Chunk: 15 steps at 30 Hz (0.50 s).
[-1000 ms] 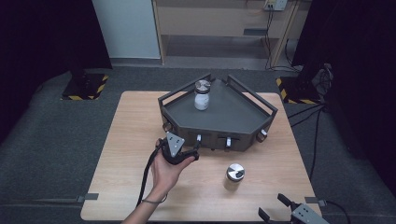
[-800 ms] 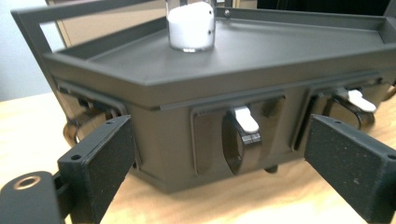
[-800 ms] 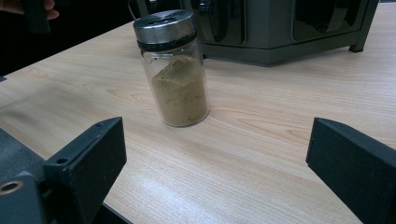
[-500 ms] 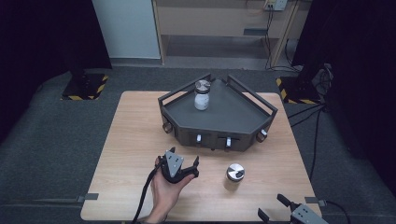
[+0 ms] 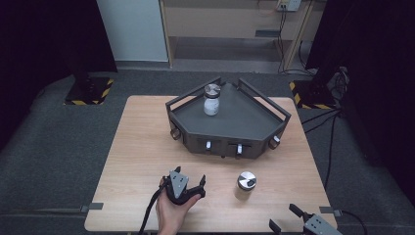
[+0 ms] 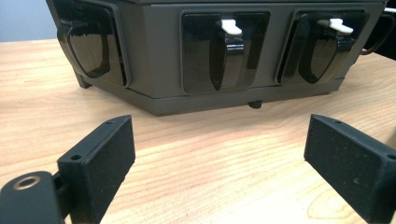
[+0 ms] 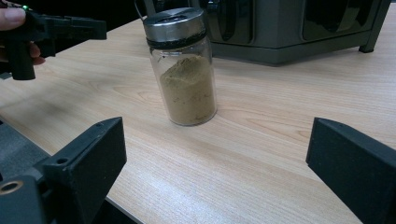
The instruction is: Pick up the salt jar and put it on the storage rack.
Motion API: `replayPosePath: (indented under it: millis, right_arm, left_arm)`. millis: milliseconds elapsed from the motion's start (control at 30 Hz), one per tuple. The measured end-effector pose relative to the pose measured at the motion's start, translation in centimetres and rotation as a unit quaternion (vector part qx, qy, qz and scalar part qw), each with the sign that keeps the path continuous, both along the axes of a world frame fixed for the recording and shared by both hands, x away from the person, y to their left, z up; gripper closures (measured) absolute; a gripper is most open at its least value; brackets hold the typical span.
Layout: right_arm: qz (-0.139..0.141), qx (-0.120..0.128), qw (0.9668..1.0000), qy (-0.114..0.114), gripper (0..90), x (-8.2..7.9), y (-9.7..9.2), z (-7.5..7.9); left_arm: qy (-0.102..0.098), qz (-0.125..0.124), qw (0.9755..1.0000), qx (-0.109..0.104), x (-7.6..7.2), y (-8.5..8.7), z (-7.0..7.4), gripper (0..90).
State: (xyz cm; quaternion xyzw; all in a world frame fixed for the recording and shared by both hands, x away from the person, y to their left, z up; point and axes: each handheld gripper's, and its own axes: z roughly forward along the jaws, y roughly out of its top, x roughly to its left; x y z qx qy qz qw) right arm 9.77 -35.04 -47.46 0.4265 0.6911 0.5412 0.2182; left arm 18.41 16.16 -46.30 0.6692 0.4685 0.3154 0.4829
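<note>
Both sets of jaws stand wide apart with nothing between them. Near the table's point(image 5: 132, 147) front edge, left of centre, a hand point(image 5: 171, 213) holds the left gripper point(image 5: 190, 180), aimed at the front wall of the dark three-sided rack point(image 5: 235, 128). At the front right corner sits the right gripper point(image 5: 283, 219), facing a spice jar point(image 5: 244, 185) of tan powder that stands upright on the table, just in front of the rack. A second jar point(image 5: 211, 99) stands on the rack's top near its back corner
</note>
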Motion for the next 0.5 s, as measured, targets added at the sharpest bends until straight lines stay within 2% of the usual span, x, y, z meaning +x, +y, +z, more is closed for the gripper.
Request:
replayPosePath:
  millis: [300,500]
  right_arm:
    - [0.003,-0.002,1.0,-0.001,5.4,0.04,0.0,0.01]
    - [0.003,-0.005,1.0,-0.004,5.4,-0.06,-0.02,0.08]
  left_arm:
    - [0.006,-0.003,1.0,-0.002,-0.55,0.15,-0.28,7.6]
    - [0.0,-0.002,1.0,-0.005,-0.57,0.37,-0.25,7.6]
